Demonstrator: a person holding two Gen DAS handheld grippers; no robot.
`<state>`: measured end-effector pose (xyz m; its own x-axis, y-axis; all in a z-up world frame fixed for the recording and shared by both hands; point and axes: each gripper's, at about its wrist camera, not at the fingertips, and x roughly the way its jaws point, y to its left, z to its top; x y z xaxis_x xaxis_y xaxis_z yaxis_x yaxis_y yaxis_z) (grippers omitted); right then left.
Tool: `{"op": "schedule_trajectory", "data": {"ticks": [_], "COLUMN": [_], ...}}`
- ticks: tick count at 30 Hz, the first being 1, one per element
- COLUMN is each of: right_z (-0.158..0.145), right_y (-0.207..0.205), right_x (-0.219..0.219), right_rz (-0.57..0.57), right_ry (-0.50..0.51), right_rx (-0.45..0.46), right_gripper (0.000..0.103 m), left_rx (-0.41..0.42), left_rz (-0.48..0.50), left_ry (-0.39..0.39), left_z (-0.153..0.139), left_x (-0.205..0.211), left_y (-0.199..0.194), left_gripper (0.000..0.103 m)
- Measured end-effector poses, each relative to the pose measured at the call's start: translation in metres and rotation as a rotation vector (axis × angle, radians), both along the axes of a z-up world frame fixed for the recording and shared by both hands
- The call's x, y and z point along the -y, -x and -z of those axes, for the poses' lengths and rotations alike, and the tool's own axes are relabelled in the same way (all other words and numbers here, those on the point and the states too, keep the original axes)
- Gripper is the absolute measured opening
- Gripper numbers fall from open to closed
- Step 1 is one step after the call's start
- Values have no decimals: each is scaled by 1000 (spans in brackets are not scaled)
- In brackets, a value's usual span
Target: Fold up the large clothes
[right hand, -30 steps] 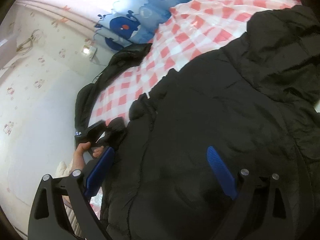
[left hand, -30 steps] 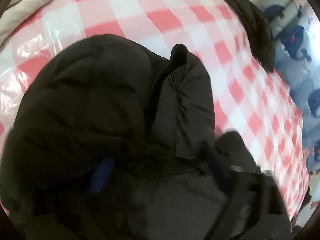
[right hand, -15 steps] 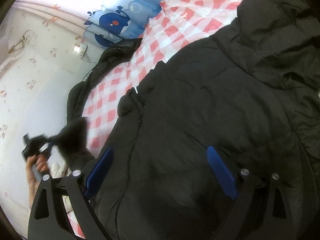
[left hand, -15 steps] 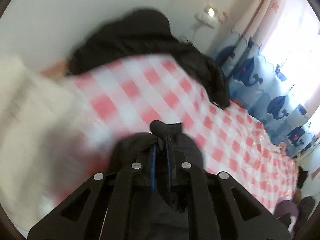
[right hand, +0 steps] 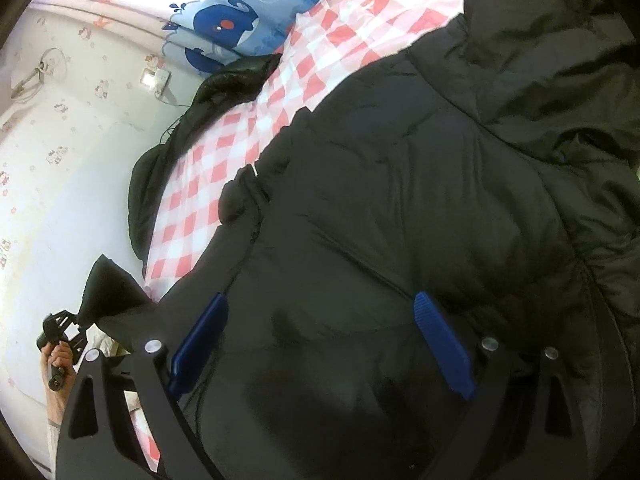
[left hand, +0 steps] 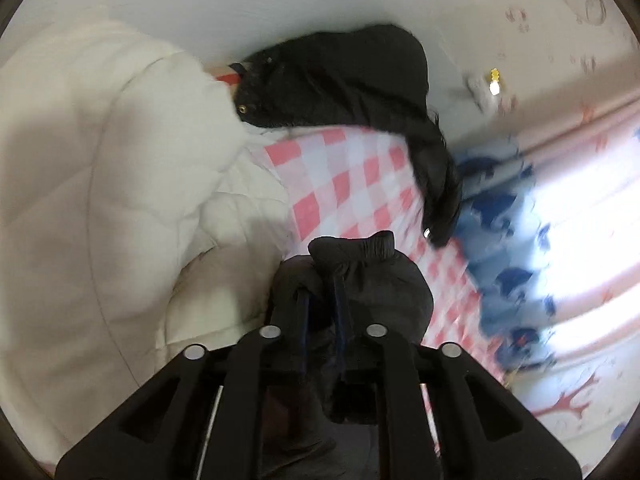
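Observation:
A large black puffer jacket [right hand: 420,184] lies spread on a pink-and-white checked sheet [right hand: 224,184]. My left gripper [left hand: 322,300] pinches the jacket's sleeve near its elastic cuff [left hand: 352,248] and holds it raised off the bed. Its jaws are opening slightly, with the fabric still between the pads. In the right wrist view that gripper [right hand: 66,328] shows at the far left in a person's hand, the sleeve [right hand: 112,296] stretched up to it. My right gripper [right hand: 320,340] hovers open just over the jacket's body, its blue pads [right hand: 440,344] wide apart with nothing gripped.
A white quilted duvet [left hand: 100,200] is bunched at the bed's left side. A second black garment [left hand: 352,80] lies along the wall at the far edge. A blue whale-print curtain [left hand: 512,240] hangs beyond the bed, beside a wall socket [left hand: 484,84].
My left gripper has shut on the sleeve cuff and carried it up and away to the left of the jacket. The right gripper has sunk a little, still open.

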<state>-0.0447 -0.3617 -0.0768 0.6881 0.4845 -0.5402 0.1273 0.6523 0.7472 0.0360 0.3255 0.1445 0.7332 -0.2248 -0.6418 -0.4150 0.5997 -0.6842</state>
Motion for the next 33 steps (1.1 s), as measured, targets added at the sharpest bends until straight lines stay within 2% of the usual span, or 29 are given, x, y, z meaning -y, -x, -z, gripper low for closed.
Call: {"op": "schedule_trajectory", "data": {"ticks": [1,2,3,4,5,6,7,8,9,11,13,14,16,17,20,21,23,24,29,30,33], "right_z": [1,1,2,3,3,4,5,6,6,6,6,6,5,6,6,6,5,6,6,6,6], "right_y": [-1,-1,0,0,0,0,1,2,2,3,4,5,5,5,4,3,4,4,4,5,5], "right_x": [0,1,2,4,6,8,11,13,14,12,11,11,11,12,11,10,10,10,13,13,13], "right_rz": [0,-3,-2,5,10,15,27,33,35,37,36,37,39,41,45,45,44,44,47,46,47], "right_ry": [0,7,12,12,12,10,2,-10,-20,-19,-13,-15,-22,-26,-19,-17,-17,-22,-42,-41,-47], "right_rx": [-4,-7,-10,-15,-21,-24,-27,-26,-26,-26,-26,-26,-25,-26,-32,-33,-32,-30,-31,-32,-35], "right_gripper": [91,91,91,91,91,91,91,91,91,91,91,91,91,91,91,91,91,91,91,91,91], "left_rx": [-7,-18,-17,-26,-74,-126,-174,-194,-187,-149,-129,-140,-175,-132,-31,-27,-109,-151,-345,-370,-387], "left_rz": [6,27,77,179,336,411,415,378,354,350,362,332,309,333,489,534,555,566,653,669,721], "left_ry": [-12,-22,-33,-94,-223,-342,-460,-540,-560,-550,-554,-620,-805,-863,-834,-891,-1060,-1100,-1178,-1181,-1170], "left_z": [1,1,0,6,2,2,-2,-9,-15,-26,-36,-42,-43,-51,-67,-66,-52,-41,37,53,77], "left_x": [5,13,23,33,59,78,92,97,100,108,115,123,139,159,184,208,245,257,292,295,309], "left_y": [-2,-2,-3,-13,-21,-22,-16,-8,-2,9,17,22,7,13,27,22,4,-11,-90,-102,-116], "left_gripper": [24,40,58,63,65,65,65,66,69,74,74,74,74,74,77,80,80,80,80,80,80]}}
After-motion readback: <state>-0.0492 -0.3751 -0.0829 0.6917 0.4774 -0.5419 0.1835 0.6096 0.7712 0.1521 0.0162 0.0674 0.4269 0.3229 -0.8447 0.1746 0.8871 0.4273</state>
